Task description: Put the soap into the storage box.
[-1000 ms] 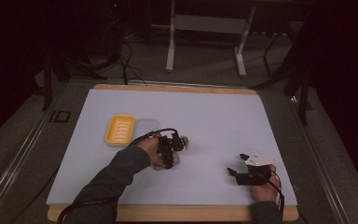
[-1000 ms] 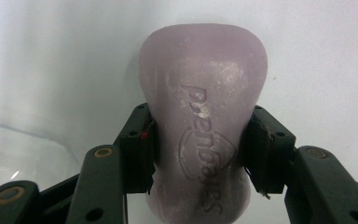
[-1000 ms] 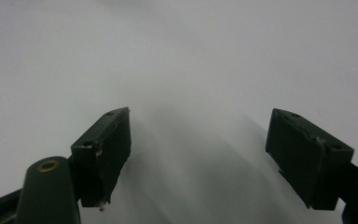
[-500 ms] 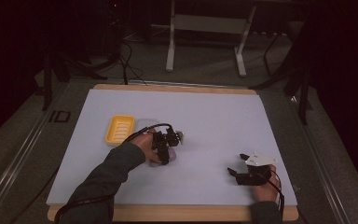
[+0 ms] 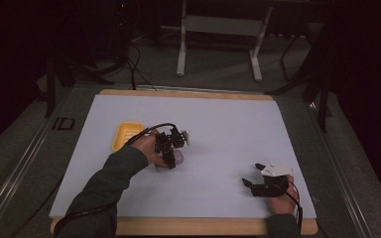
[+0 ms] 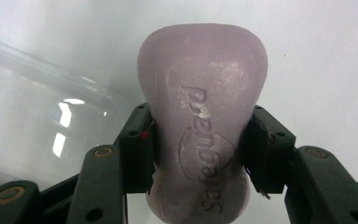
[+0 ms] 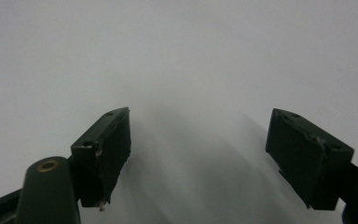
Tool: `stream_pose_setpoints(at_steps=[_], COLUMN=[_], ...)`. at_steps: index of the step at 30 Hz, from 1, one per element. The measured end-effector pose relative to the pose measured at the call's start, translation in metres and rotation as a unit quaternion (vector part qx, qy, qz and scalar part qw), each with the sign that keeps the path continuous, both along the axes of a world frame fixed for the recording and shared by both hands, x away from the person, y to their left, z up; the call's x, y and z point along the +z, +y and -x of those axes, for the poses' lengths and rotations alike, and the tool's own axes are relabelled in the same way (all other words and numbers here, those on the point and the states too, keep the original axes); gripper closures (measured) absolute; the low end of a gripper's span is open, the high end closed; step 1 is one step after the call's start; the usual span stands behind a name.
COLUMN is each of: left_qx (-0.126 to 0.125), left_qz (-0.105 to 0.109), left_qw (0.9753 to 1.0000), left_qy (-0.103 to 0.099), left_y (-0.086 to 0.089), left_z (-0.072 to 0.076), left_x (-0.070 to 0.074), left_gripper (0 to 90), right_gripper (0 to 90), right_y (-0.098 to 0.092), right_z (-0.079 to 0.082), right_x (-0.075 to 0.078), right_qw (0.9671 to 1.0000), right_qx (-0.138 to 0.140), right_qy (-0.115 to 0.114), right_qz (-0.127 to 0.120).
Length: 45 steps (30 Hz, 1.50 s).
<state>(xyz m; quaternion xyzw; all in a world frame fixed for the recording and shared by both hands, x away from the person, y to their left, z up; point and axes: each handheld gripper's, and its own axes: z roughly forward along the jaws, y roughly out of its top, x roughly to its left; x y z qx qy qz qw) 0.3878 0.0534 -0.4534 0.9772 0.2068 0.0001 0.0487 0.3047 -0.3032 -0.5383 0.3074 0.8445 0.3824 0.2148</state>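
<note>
Left tool [image 6: 200,154] clamped on lilac soap bar [image 6: 201,116]: keep level, carry toward yellow dish [image 5: 127,135] near tabletop's left edge; right tool [image 7: 198,154] wide open, empty

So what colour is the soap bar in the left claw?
Pale lilac soap bar, clearest in the left gripper view.

Left tongs [image 5: 174,157] stretched forward on a bent sleeve, jaws clamped; right tongs [image 5: 250,185] low, jaws spread wide.
</note>
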Motion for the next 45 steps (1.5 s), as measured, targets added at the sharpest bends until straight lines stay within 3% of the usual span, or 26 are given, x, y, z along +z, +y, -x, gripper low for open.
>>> stream_pose_setpoints(at_steps=[5, 25, 45], left_qx=[0.007, 0.045, 0.087], left_qz=[-0.008, 0.008, 0.015], left_qw=[0.9999, 0.9989, 0.9958], left_qy=[-0.004, -0.01, -0.022], left_y=[0.006, 0.027, 0.056], left_z=[-0.003, -0.014, -0.026], left_x=[0.004, 0.019, 0.039], left_gripper=[50.0, 50.0, 50.0], right_gripper=[21.9, 21.9, 21.9], right_y=[0.0, 0.0, 0.001], right_z=[0.0, 0.0, 0.0], right_x=[0.0, 0.0, 0.0], right_qw=[1.0, 1.0, 1.0], right_qx=[0.0, 0.001, 0.001], right_qy=[0.0, 0.0, 0.0], right_qz=[0.001, 0.002, 0.003])
